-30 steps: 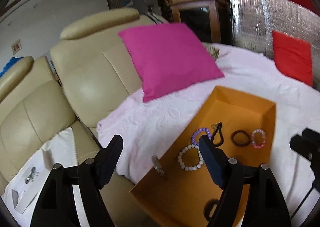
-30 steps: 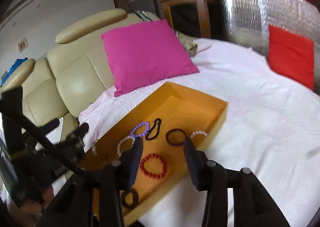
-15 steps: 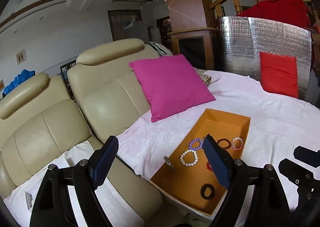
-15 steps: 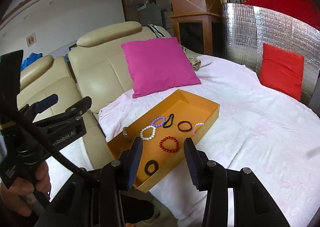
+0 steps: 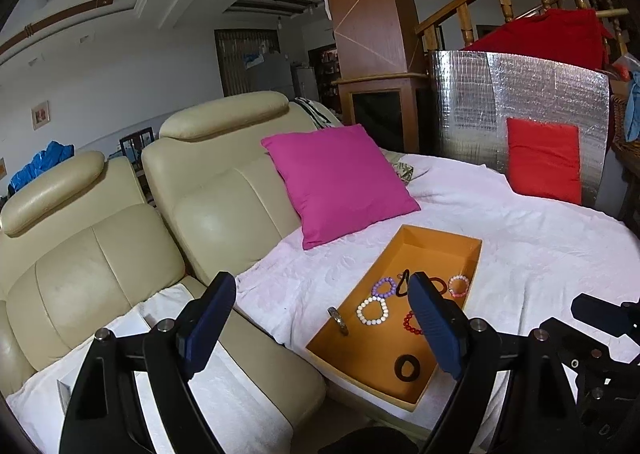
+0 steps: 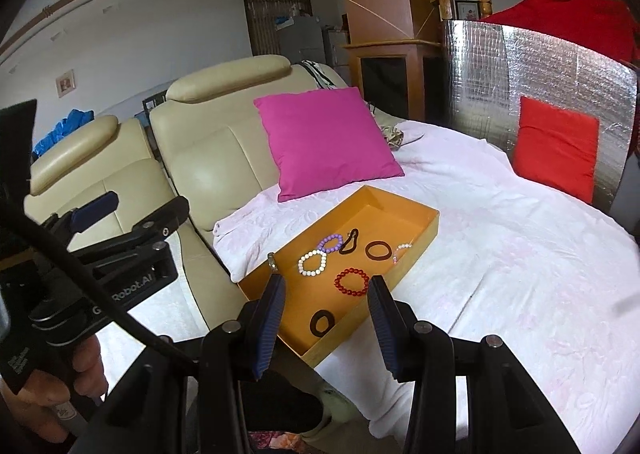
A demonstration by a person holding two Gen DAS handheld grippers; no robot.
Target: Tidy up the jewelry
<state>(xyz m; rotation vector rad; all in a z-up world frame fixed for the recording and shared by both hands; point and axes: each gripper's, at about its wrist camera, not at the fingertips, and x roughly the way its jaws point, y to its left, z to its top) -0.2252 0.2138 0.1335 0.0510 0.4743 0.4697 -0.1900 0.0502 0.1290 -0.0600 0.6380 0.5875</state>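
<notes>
An orange tray [image 6: 420, 232] lies on the white-covered sofa seat; it also shows in the left wrist view [image 5: 440, 244]. In it lie a white bead bracelet [image 6: 313, 262], a purple one [image 6: 330, 242], a red one [image 6: 351, 282], a pink one [image 6: 401, 250], a brown ring [image 6: 378, 250], a black loop [image 6: 349, 242], a dark hair tie [image 6: 322, 322] and a metal ring [image 6: 273, 260]. My left gripper [image 5: 320, 324] is open and empty, held back above the seat left of the tray. My right gripper [image 6: 326, 318] is open and empty, above the tray's near end.
A magenta cushion [image 6: 326, 139] leans on the cream sofa back [image 6: 212, 157] behind the tray. A red cushion [image 6: 556, 147] stands against a silver foil panel [image 6: 520, 65] at the right. The white cover [image 6: 520, 294] spreads right of the tray.
Both grippers have pulled back and up from the tray, so it looks smaller and farther away. Both stay open and empty. The jewelry has not moved.
</notes>
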